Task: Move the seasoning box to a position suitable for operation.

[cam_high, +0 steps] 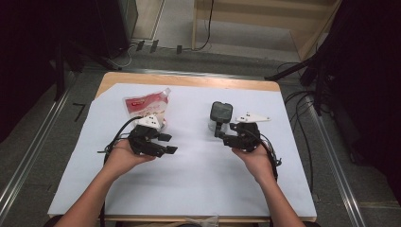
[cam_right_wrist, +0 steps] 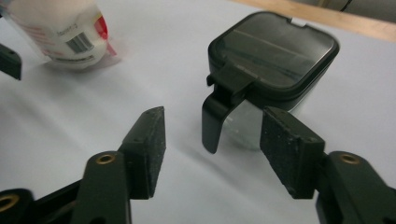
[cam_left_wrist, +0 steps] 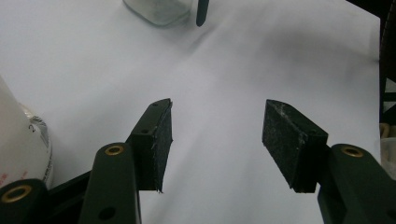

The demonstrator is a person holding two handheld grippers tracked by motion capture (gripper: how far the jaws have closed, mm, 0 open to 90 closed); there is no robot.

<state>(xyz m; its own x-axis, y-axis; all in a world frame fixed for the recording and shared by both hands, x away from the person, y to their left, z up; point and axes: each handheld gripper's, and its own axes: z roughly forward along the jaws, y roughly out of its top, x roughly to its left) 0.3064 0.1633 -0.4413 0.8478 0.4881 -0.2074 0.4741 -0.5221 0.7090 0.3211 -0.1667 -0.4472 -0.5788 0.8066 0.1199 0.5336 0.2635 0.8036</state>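
Note:
A clear square jar (cam_high: 221, 113) with a black lid stands right of the table's middle. In the right gripper view the jar (cam_right_wrist: 273, 60) is just ahead, and its black latch (cam_right_wrist: 212, 126) hangs down in the gap between my jaws without touching a pad. My right gripper (cam_right_wrist: 212, 116) is open; from above, the right gripper (cam_high: 221, 136) sits just in front of the jar. A clear pouch (cam_high: 146, 106) of white grains with a red label lies at the back left. My left gripper (cam_high: 169, 143) is open in front of the pouch, its jaws (cam_left_wrist: 217, 105) over bare paper.
A white sheet (cam_high: 198, 189) covers the wooden table. Cables (cam_high: 302, 123) trail off the right edge onto the floor. Metal rails (cam_high: 33, 151) run along both sides, and a wooden frame (cam_high: 265, 19) stands behind the table.

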